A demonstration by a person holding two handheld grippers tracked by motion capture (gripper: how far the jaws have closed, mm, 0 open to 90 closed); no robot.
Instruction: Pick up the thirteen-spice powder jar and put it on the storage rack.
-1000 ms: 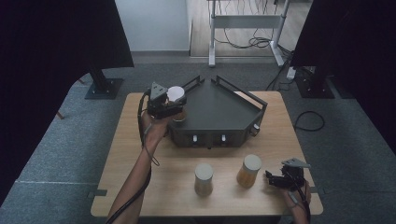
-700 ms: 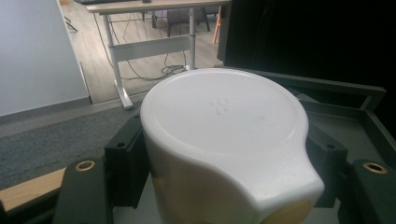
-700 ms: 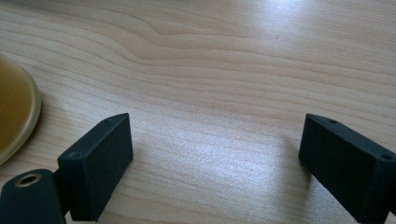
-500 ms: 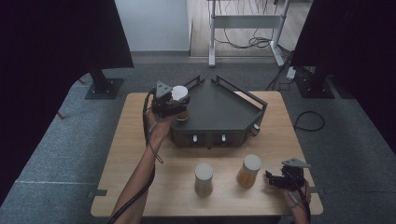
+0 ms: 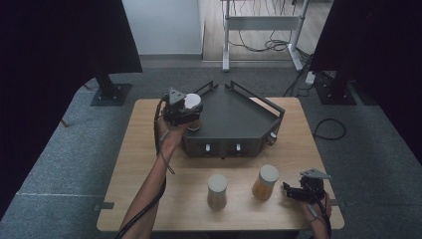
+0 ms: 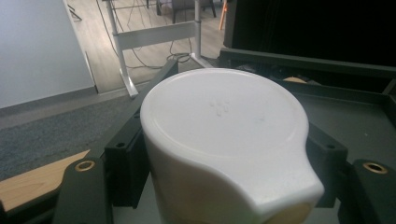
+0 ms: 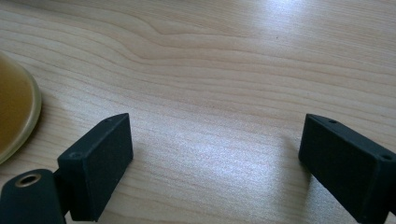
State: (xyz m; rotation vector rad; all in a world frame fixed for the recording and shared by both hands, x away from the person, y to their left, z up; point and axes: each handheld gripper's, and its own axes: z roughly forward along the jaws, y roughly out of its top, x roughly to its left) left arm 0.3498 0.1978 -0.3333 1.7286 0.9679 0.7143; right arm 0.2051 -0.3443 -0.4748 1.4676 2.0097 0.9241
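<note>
My left gripper [image 5: 188, 110] is shut on a white-lidded container [image 5: 192, 101], held over the left corner of a dark angular tray [image 5: 239, 117]. In the left gripper view the white lid [image 6: 224, 121] sits between the two black pads [image 6: 123, 163], which press on its sides. At the table's front right my right gripper [image 5: 291, 191] rests open, just right of an amber jar [image 5: 265, 181]. In the right gripper view the jaws [image 7: 215, 158] stand wide apart over bare wood, with the amber jar's rim [image 7: 14, 116] at the left edge.
A pale jar with a white lid [image 5: 217, 190] stands left of the amber one near the front edge. The tray has raised rails and small knobs [image 5: 238, 148] on its front face. The wooden table [image 5: 144, 149] is bare at the left.
My left gripper has shifted slightly to the right with the white-lidded container, over the tray's corner. The right gripper has stayed put.
</note>
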